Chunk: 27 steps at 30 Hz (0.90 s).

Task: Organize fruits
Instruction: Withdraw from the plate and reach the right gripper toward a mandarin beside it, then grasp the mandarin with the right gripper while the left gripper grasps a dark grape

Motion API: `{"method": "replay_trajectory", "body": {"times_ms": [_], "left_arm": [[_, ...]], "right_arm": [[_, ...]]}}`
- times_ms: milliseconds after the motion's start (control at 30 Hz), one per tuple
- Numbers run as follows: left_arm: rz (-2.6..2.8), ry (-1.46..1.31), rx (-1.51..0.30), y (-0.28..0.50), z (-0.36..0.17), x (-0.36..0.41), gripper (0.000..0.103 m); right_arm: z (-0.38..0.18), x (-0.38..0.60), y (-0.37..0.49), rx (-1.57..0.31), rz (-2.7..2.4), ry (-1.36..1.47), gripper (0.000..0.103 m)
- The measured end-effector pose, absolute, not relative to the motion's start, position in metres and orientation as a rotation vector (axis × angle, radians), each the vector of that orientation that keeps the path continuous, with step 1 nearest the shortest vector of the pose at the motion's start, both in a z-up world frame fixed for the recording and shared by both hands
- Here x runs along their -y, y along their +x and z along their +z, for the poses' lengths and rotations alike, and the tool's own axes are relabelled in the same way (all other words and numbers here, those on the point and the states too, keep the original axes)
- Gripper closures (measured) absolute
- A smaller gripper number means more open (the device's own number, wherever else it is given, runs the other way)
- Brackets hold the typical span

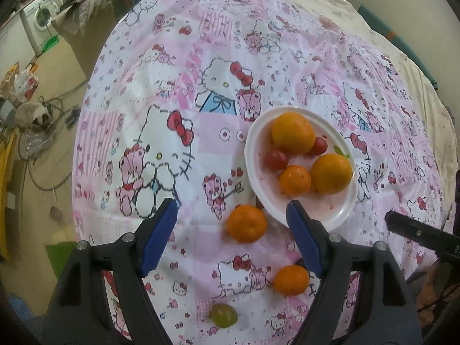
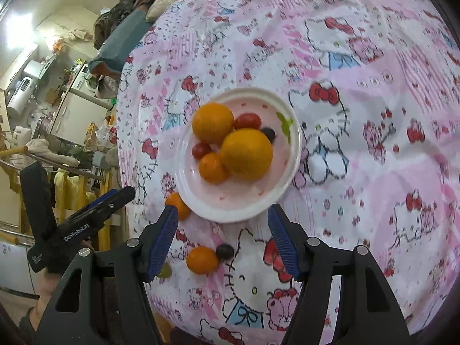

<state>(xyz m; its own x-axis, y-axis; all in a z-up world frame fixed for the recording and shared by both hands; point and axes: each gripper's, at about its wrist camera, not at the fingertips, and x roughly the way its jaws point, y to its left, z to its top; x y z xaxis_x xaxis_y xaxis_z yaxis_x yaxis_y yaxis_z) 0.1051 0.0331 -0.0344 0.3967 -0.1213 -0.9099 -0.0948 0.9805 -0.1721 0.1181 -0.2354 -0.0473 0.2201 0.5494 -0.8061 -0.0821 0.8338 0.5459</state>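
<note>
A white plate (image 1: 264,201) (image 2: 276,192) holds three oranges, two cherry tomatoes (image 1: 276,159) and a dark grape (image 2: 269,134). On the cloth outside it lie a mandarin (image 1: 246,223) (image 2: 178,205) by the plate's rim, a second mandarin (image 1: 291,280) (image 2: 202,259), a dark grape (image 2: 224,251) and a green grape (image 1: 224,315) (image 2: 164,270). My left gripper (image 1: 231,235) is open and empty, above the mandarin by the rim. My right gripper (image 2: 221,240) is open and empty, just short of the plate's near rim.
The table wears a pink Hello Kitty cloth (image 1: 161,109). The right gripper's tip (image 1: 417,234) shows at the left wrist view's right edge. The left gripper (image 2: 86,224) shows at the right wrist view's left side. A washing machine (image 1: 40,18) and clutter stand beyond the table.
</note>
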Motion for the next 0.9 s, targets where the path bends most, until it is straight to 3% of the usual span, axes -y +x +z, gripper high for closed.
{"method": "replay_trajectory", "body": {"times_ms": [533,600,667,900], "left_arm": [[-0.012,-0.275,-1.168,0.110,-0.036,-0.038,0.028],[-0.015,-0.282,-1.167,0.110,-0.036,-0.039,0.028],[-0.017,-0.282,-1.167,0.109,-0.037,-0.040,0.028],[-0.005,-0.286,-1.173,0.105,-0.040,-0.047,0.028]], "right_arm": [[-0.101,0.197,0.108,-1.464,0.513,0.403,0.036],[-0.110,0.190,0.107,-1.493,0.507,0.392,0.042],[-0.119,0.184,0.107,-1.522,0.494,0.360,0.055],[-0.115,0.175,0.104,-1.520,0.537,0.363,0.057]]}}
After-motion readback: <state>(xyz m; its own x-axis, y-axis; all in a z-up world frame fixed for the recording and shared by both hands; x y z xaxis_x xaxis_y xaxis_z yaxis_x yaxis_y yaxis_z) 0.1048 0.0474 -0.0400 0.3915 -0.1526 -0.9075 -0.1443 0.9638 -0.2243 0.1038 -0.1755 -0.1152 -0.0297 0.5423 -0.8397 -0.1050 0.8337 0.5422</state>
